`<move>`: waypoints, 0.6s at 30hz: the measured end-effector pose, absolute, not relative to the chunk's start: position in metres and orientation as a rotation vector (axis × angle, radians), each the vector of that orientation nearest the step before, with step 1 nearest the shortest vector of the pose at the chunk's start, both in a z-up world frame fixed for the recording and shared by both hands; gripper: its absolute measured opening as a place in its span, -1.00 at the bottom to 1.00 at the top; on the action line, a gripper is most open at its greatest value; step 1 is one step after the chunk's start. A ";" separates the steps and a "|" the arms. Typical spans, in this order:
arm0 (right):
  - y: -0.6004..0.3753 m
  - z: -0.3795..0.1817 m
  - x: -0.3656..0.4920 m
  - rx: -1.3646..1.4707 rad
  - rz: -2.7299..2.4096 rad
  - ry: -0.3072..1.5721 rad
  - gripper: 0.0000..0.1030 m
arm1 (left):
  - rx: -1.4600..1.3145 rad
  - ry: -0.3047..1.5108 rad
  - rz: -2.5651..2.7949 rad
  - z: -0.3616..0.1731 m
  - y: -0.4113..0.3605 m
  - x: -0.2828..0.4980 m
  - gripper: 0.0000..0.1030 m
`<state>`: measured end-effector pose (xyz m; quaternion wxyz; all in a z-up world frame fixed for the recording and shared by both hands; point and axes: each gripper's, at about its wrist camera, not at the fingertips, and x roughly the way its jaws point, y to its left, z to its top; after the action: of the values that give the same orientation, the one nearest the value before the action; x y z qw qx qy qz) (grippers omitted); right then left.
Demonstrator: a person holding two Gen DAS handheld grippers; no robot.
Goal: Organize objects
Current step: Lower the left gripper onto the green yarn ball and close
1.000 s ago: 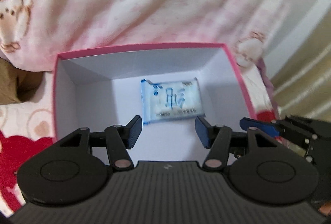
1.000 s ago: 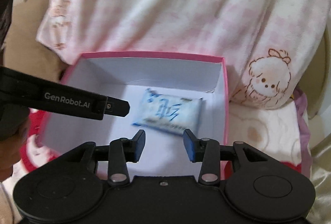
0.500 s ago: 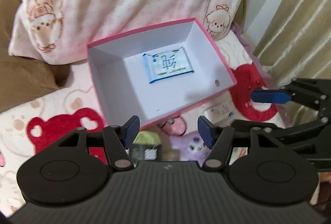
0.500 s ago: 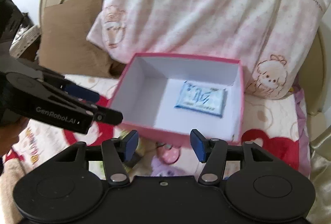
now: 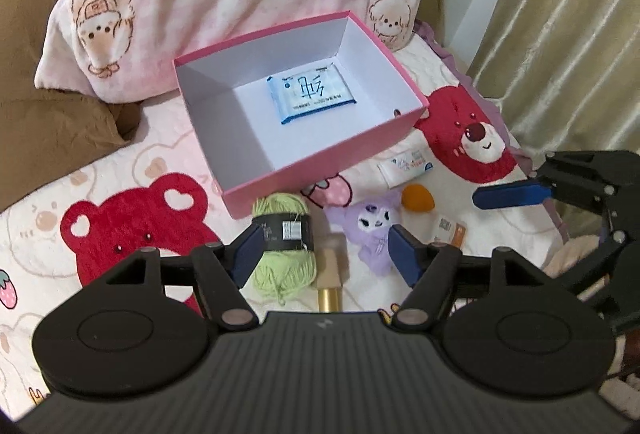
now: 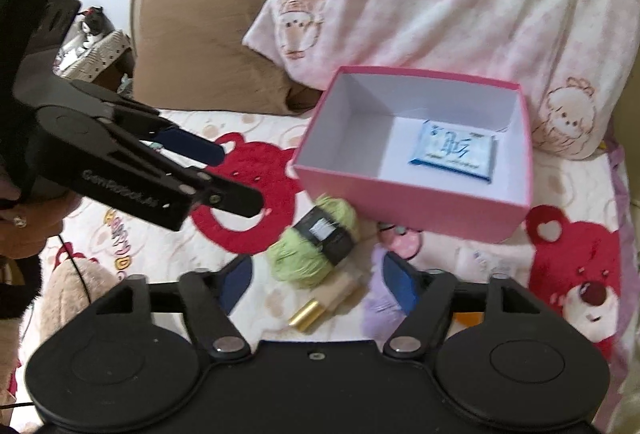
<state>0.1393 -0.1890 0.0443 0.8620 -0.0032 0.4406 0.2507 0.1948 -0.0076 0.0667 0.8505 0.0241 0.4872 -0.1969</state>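
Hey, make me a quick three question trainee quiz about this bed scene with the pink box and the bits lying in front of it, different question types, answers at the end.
1. True or false: the pink box holds only the blue tissue pack.
2. Multiple choice: what lies nearest the box's front wall? A) green yarn ball B) orange sponge C) purple plush toy
3. Fill in: both the left tongs and the right tongs are ____ and hold nothing.

Key: 1 true. 2 A. 3 open; their jaws have just been opening, with nothing between the pads.
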 end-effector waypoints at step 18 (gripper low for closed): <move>-0.133 -0.053 0.150 -0.022 0.527 0.865 0.59 | -0.166 1.007 -0.369 -0.048 0.036 0.202 0.34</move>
<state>0.1505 -0.1330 -0.0528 0.8744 -0.0107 0.4141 0.2525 0.2023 0.0356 -0.0484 0.8564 -0.0788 0.4791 -0.1757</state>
